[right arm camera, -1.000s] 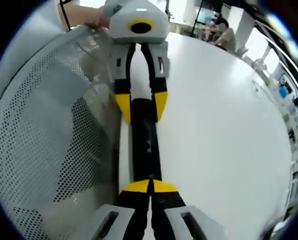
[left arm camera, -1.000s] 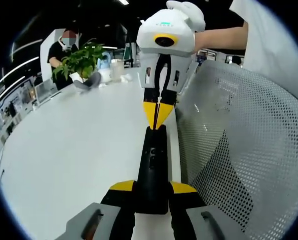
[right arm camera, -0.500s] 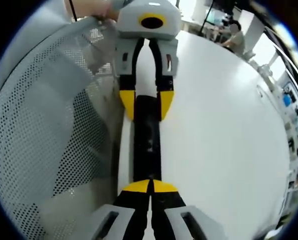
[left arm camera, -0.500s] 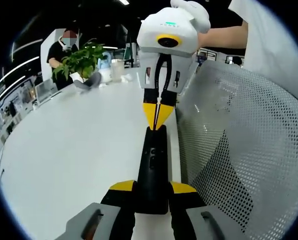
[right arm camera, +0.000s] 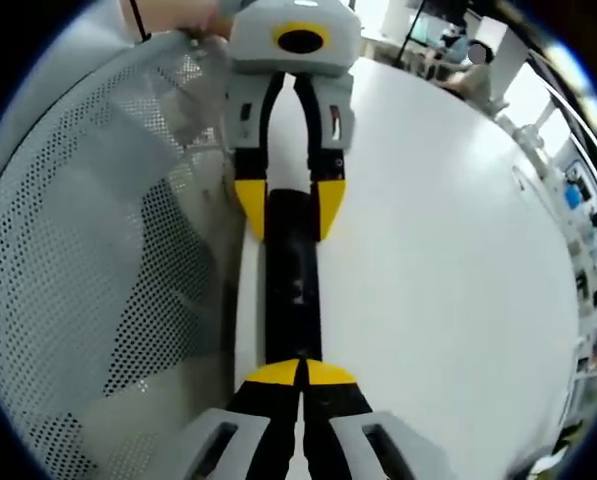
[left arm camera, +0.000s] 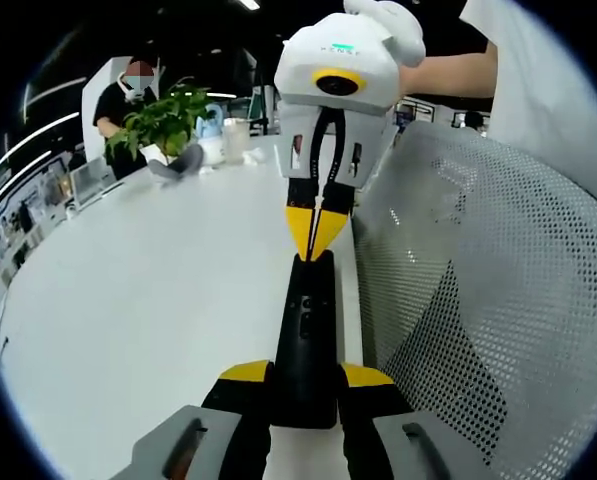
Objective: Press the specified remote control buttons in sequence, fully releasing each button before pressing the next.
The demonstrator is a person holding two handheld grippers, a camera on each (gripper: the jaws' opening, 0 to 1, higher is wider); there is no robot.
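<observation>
Remote control (left arm camera: 307,345) lay on the white desk (left arm camera: 148,300) beside a perforated mesh chair back (left arm camera: 478,280), its long axis running straight between the two tongs. The left tongs (left arm camera: 306,385) clamped its near end. The right tongs (left arm camera: 312,238), jaws shut together, pointed tip-down at the opposite end, nearest the buttons.

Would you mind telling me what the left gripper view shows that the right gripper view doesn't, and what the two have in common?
Left gripper view: a potted plant and a white cup at the far end of the table, plus the right gripper seen head-on, shut, tips on the remote.
Right gripper view: cluttered shelves along the room's edge, and the left gripper seen head-on, clamped on the remote.
Shared: the black remote, the white table and the perforated chair back.
</observation>
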